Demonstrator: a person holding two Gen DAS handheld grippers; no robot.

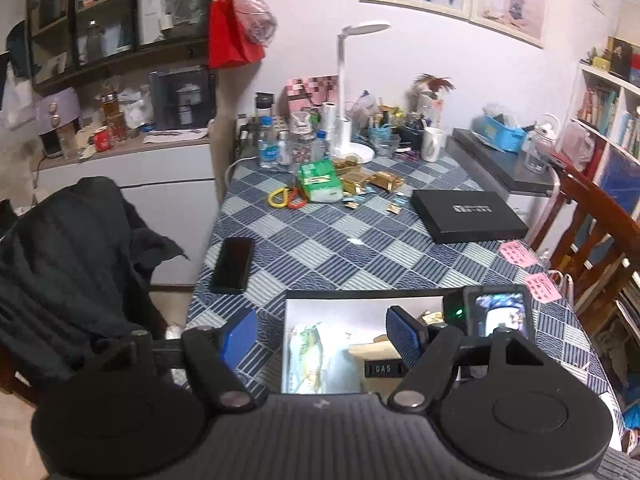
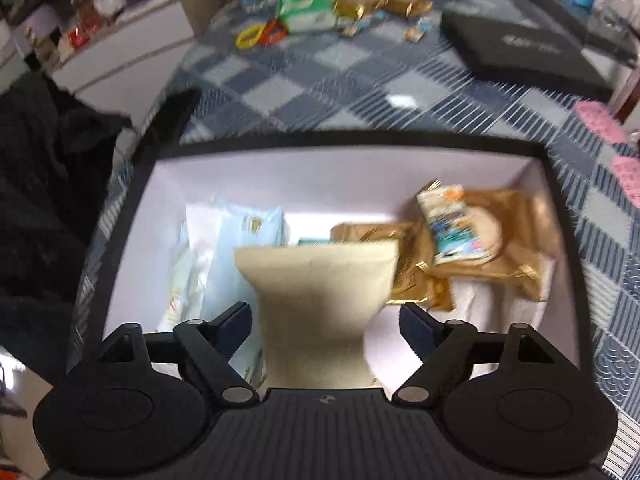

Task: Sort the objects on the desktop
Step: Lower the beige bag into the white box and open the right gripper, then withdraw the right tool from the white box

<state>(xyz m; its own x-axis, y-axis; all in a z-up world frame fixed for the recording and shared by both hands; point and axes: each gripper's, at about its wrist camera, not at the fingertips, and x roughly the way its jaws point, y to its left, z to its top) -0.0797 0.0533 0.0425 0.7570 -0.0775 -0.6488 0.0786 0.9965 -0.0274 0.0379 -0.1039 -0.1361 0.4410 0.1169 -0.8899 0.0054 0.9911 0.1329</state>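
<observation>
A black box with a white inside (image 2: 152, 216) stands at the table's near edge; its far wall also shows in the left wrist view (image 1: 360, 304). In it lie a pale tissue pack (image 2: 224, 256), a beige packet (image 2: 316, 292), gold wrapped snacks (image 2: 516, 248) and a small blue-and-white sachet (image 2: 448, 224). My right gripper (image 2: 326, 324) is open over the box, the beige packet between its fingers but not clamped. My left gripper (image 1: 320, 332) is open and empty above the box's left edge. A green tissue pack (image 1: 320, 180), gold packets (image 1: 380, 180) and yellow and orange clips (image 1: 286, 198) lie farther back.
A black phone (image 1: 232, 264) lies at the left table edge, a flat black box lid (image 1: 468, 214) at the right. Pink cards (image 1: 520, 252) lie near the right edge. Bottles, cups and a white lamp (image 1: 348, 92) crowd the back. A chair with a dark garment (image 1: 72, 264) stands left.
</observation>
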